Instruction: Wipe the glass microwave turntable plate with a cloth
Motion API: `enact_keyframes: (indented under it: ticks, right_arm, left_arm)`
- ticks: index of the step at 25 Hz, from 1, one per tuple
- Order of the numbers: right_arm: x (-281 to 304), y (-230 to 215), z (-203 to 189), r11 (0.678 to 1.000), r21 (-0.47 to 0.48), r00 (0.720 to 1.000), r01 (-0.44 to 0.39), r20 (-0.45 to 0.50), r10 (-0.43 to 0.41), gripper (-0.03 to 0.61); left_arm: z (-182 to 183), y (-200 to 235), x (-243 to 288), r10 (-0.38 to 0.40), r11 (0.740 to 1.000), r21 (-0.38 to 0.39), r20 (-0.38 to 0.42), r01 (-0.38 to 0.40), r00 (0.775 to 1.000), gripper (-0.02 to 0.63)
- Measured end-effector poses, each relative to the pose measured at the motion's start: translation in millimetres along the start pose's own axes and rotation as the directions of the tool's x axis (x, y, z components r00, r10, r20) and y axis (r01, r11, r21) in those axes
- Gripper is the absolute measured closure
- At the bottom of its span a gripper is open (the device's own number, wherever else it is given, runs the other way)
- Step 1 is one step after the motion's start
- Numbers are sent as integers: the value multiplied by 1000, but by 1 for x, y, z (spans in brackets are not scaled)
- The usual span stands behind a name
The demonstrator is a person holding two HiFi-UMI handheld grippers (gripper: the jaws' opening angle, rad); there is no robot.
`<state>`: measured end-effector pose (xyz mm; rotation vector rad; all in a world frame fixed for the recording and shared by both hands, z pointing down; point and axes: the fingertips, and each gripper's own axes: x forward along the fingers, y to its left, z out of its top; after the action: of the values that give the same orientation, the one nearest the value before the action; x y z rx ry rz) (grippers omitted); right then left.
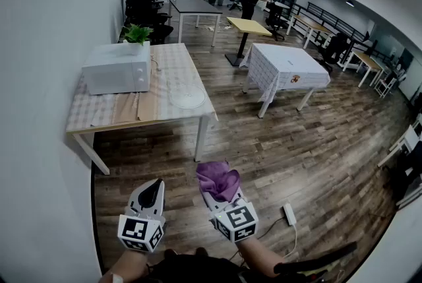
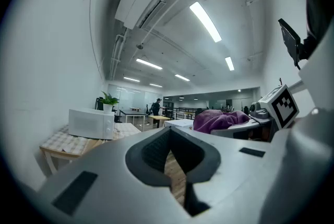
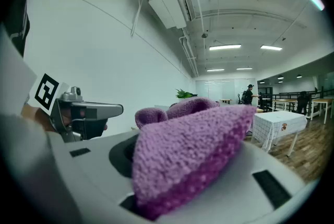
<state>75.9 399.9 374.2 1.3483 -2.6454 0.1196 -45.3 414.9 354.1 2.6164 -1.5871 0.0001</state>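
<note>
Wood-floored office: the tabletop (image 1: 99, 113) carries a microwave (image 1: 117, 68), and the glass turntable plate (image 1: 187, 96) lies flat just right of it, well apart from both grippers. The plate is probably rigid, slippery and fragile, so it should be steadied at the rim. Right gripper (image 1: 224, 199) jaws clamp the soft purple cloth (image 1: 219, 179). Left gripper (image 1: 151, 192) jaws are together, empty.

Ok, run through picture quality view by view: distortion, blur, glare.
Head view: strong fisheye bends the wall, and the glass plate shows only faintly on the table. Left gripper view: dark rounded corners, ceiling light blown out. Right gripper view: the cloth looms large and slightly soft.
</note>
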Motion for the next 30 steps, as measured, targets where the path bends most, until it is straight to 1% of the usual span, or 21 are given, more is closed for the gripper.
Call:
enact_keyframes:
  ticks: [10, 15, 18, 30]
  right_arm:
    - [4, -3, -2, 1000, -1, 1000, 9, -4, -9, 445]
    - [5, 1, 6, 1000, -18, 1000, 0, 21, 0, 440]
    - [10, 1, 7, 1000, -9, 1000, 5, 23, -5, 440]
    - [24, 30, 9, 1000, -13, 1000, 24, 2, -24, 439]
  left_arm:
    - [-3, 3, 5, -5, 1000, 11, -12, 5, 1000, 612]
    - [3, 8, 4, -4, 1000, 16, -3, 4, 1000, 611]
    - [5, 12, 4, -7, 1000, 24, 3, 7, 1000, 611]
    - [5, 37, -9, -35, 999, 14, 18, 35, 999, 611]
